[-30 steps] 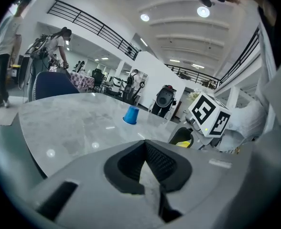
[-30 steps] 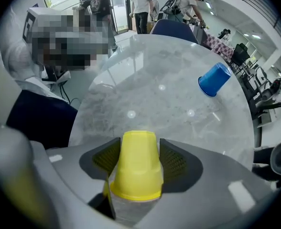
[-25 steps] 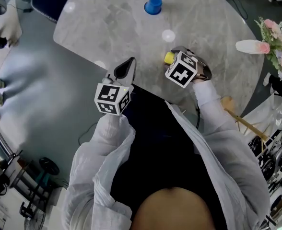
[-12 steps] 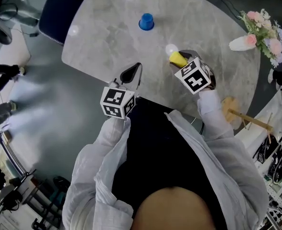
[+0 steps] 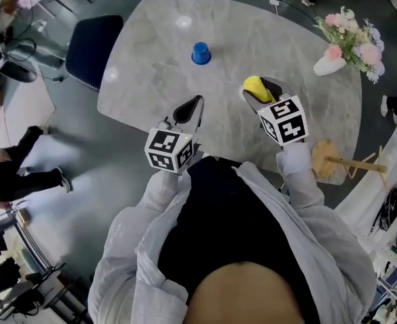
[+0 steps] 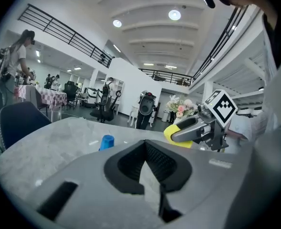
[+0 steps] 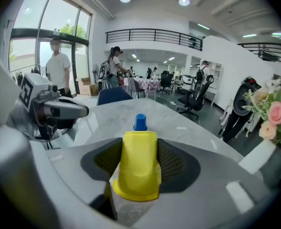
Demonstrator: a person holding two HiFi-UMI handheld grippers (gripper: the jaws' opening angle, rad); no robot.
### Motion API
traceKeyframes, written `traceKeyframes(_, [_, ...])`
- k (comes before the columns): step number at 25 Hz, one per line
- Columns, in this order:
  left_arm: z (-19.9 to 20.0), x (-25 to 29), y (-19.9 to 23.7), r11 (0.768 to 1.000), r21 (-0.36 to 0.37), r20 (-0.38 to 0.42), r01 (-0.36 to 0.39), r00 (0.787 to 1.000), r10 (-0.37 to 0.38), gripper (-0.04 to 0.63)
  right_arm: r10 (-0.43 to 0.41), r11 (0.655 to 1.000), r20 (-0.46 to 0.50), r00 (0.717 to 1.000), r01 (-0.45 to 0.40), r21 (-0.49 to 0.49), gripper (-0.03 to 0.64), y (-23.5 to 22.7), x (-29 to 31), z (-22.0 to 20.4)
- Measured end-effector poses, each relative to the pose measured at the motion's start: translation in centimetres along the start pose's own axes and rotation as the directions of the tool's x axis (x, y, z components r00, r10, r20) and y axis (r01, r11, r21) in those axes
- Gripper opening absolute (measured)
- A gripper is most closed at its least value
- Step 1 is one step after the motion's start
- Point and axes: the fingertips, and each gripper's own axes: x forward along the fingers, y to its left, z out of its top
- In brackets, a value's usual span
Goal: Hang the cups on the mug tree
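Note:
My right gripper [image 5: 258, 90] is shut on a yellow cup [image 5: 253, 85], held just above the marble table [image 5: 279, 39] at its near right. In the right gripper view the yellow cup [image 7: 138, 168] sits upside down between the pads, rim toward the camera. A blue cup [image 5: 200, 52] stands upside down on the table farther off, also visible as the blue cup [image 7: 140, 122] past the yellow one. The wooden mug tree [image 5: 328, 160] stands at the table's near right edge, right of my right gripper. My left gripper [image 5: 193, 103] is shut and empty over the near edge.
A white vase of pink flowers [image 5: 347, 42] lies at the table's far right. A dark blue chair [image 5: 94, 42] stands off the table's left side. People are on the floor at far left.
The right gripper with the yellow cup has shifted a little right, nearer the mug tree. The left gripper has stayed about where it was.

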Motion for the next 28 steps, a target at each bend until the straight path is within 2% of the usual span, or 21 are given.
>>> traceKeyframes(3, [1.0, 0.2, -1.0, 0.999, 0.016, 0.010, 0.038, 0.999, -0.038, 0.003, -0.058, 0.994, 0.133, 0.989, 0.045, 0.101, 0.241, -0.6, -2.6, 1.5])
traceKeyframes(6, [1.7, 0.9, -2.3, 0.994, 0.042, 0.003, 0.097, 0.995, -0.097, 0.003, -0.130, 0.972, 0.261, 0.957, 0.071, 0.224, 0.241, -1.4, -5.4, 2.4])
traceKeyframes(9, [1.9, 2.0, -4.0, 0.983, 0.073, -0.015, 0.171, 0.985, -0.171, 0.003, -0.203, 0.947, 0.329, 0.923, 0.098, 0.307, 0.241, -2.1, -7.9, 2.0])
traceKeyframes(11, [2.0, 3.1, -5.5, 0.967, 0.095, -0.029, 0.237, 0.972, -0.235, 0.003, -0.266, 0.923, 0.352, 0.898, 0.132, 0.361, 0.241, -2.6, -9.8, 1.3])
traceKeyframes(15, [2.2, 4.9, -9.2, 0.911, 0.117, -0.062, 0.396, 0.918, -0.391, 0.003, -0.423, 0.856, 0.364, 0.830, 0.233, 0.462, 0.241, -3.0, -14.5, -0.6])
traceKeyframes(21, [0.7, 6.4, -14.7, 0.831, 0.118, -0.108, 0.543, 0.839, -0.533, 0.003, -0.598, 0.751, 0.342, 0.725, 0.356, 0.557, 0.241, -3.5, -20.8, -4.8])
traceKeyframes(25, [0.0, 6.9, -18.8, 0.757, 0.111, -0.155, 0.644, 0.763, -0.627, 0.003, -0.716, 0.656, 0.320, 0.621, 0.439, 0.614, 0.241, -3.2, -26.3, -6.9])
traceKeyframes(28, [-0.5, 7.3, -21.5, 0.713, 0.104, -0.179, 0.694, 0.718, -0.673, 0.004, -0.790, 0.579, 0.302, 0.534, 0.488, 0.653, 0.241, -3.4, -30.1, -8.5])
